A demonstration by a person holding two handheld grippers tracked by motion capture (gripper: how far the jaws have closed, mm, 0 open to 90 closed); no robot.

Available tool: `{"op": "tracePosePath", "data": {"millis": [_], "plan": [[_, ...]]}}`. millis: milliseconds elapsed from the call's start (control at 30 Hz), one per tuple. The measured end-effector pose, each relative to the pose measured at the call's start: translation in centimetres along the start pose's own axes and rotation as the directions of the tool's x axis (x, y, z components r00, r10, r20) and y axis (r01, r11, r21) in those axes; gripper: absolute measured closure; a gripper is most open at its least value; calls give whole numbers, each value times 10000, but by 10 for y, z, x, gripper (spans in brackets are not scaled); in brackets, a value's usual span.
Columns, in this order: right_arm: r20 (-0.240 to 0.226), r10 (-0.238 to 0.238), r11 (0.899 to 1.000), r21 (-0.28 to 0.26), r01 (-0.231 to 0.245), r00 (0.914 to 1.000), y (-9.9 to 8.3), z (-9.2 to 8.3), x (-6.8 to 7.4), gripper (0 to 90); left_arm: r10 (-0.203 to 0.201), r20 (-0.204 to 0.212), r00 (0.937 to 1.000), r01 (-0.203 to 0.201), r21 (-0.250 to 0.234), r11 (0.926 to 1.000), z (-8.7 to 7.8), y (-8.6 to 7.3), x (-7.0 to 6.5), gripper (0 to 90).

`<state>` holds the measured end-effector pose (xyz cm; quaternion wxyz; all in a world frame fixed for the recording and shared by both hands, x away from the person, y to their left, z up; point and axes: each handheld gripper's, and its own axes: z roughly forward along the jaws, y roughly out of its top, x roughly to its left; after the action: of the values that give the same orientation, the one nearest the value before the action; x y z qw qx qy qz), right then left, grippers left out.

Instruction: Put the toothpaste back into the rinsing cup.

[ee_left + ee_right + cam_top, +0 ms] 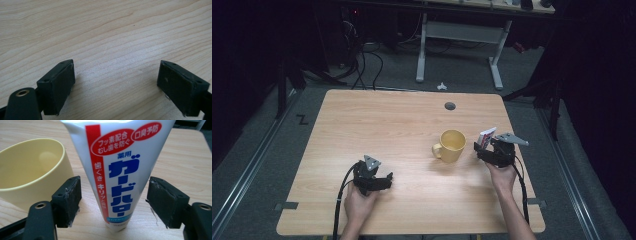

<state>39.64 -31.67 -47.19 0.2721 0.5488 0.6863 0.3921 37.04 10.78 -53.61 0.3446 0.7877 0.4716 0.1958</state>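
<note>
Your right gripper [113, 202] straddles the white toothpaste tube [117, 170] beside the yellow mug [451, 145] near the wooden table's [402, 125] right edge, jaws apart; your left gripper [116, 87] gapes empty.

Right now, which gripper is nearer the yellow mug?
Right. The right gripper sits just beside the yellow mug, jaws open around a toothpaste tube. The left gripper rests well off, toward the table's near left.

Toothpaste tube [117, 172] upright on table [402, 120], just right of mug [451, 145], between right gripper [113, 202] fingers.
</note>
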Motion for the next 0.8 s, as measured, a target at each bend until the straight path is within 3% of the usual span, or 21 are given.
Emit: {"op": "tracePosePath", "data": {"millis": [133, 533, 800], "plan": [[35, 249, 9995, 199, -250, 9997, -2, 8, -4, 293, 1, 0, 10000, -1, 3, 10000, 0, 0, 0, 150], [132, 75, 9999, -87, -74, 9999, -5, 16, -1, 406, 1, -5, 10000, -1, 12, 10000, 0, 0, 0, 150], [227, -159, 9998, -105, 161, 9996, -5, 15, 0, 433, 2, 13, 10000, -2, 12, 10000, 0, 0, 0, 150]]}}
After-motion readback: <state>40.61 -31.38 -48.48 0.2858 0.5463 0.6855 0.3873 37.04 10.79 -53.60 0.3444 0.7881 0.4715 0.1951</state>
